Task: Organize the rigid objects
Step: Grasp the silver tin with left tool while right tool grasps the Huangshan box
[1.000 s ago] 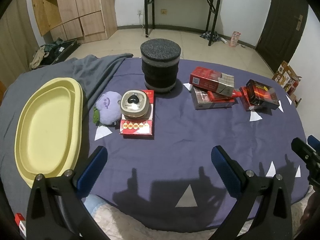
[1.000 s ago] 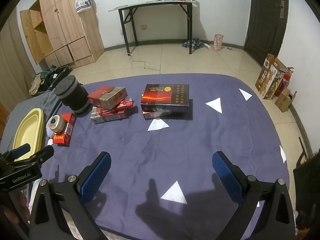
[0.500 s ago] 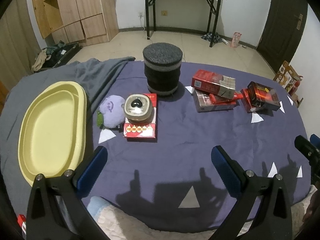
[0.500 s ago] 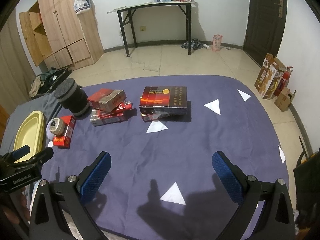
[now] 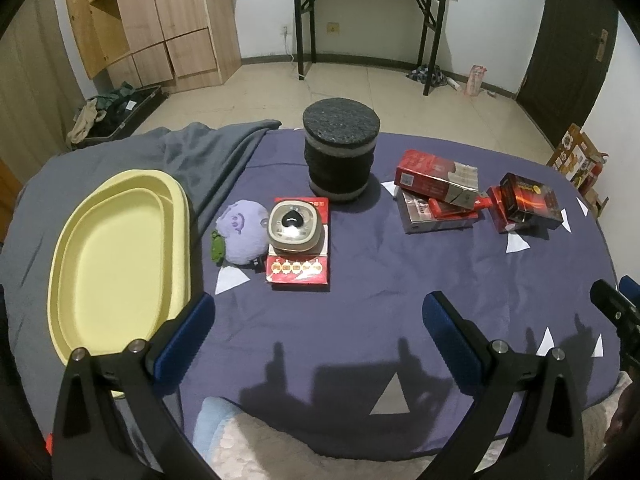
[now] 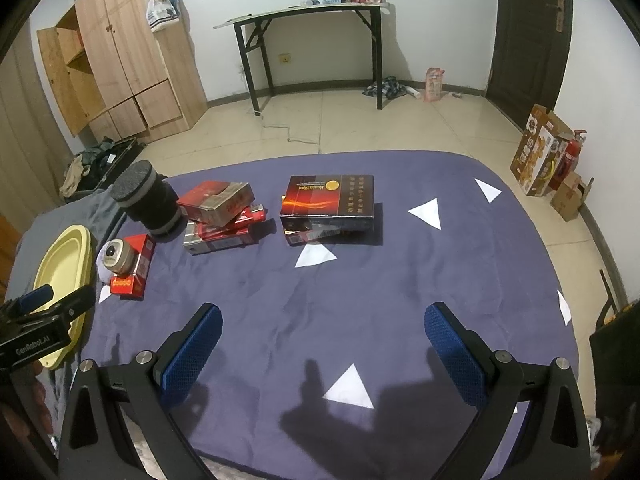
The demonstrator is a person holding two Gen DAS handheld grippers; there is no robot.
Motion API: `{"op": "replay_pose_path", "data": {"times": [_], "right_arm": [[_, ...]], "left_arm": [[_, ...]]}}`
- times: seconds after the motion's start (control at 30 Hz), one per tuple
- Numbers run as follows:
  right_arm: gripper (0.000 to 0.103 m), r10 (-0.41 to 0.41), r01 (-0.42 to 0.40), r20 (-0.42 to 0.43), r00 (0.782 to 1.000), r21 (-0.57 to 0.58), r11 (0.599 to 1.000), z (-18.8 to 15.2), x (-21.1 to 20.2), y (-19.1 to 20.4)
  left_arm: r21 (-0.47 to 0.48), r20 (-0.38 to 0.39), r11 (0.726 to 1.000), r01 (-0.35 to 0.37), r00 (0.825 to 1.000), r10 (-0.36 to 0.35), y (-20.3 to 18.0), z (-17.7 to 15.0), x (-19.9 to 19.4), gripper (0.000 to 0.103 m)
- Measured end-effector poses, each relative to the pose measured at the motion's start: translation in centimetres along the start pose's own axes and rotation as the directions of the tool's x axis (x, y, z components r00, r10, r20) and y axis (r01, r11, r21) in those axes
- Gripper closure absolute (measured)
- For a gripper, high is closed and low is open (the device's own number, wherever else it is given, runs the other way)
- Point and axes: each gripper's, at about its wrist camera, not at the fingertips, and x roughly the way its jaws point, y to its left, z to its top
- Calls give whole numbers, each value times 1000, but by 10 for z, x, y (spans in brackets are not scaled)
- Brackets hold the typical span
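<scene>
Task barely begun. Left gripper point(image 5: 318, 316) and right gripper point(image 6: 322, 330) wide apart, empty. Yellow tray point(image 5: 116, 256) bare; red boxes point(image 5: 438, 190), timer point(image 5: 294, 227), black cylinder point(image 5: 340, 152) scattered on tabletop point(image 5: 380, 300).

Left gripper point(image 5: 318, 316) slightly higher, farther back

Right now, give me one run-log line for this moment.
left tongs: open, empty | right tongs: open, empty | yellow tray: empty | red boxes: stacked, untouched | phase: approach
</scene>
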Motion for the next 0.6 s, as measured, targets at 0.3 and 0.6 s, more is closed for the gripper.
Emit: {"op": "replay_pose_path", "data": {"times": [0.3,0.6], "right_arm": [[0,23,-24,13,1000,39,999,3,-13,-7],[0,22,-23,14,1000,50,998,1,-18,-12]], "left_arm": [[-49,29,999,14,999,-12,48,22,-22,0],[-33,-36,999,14,999,-15,51,31,6,0]]}}
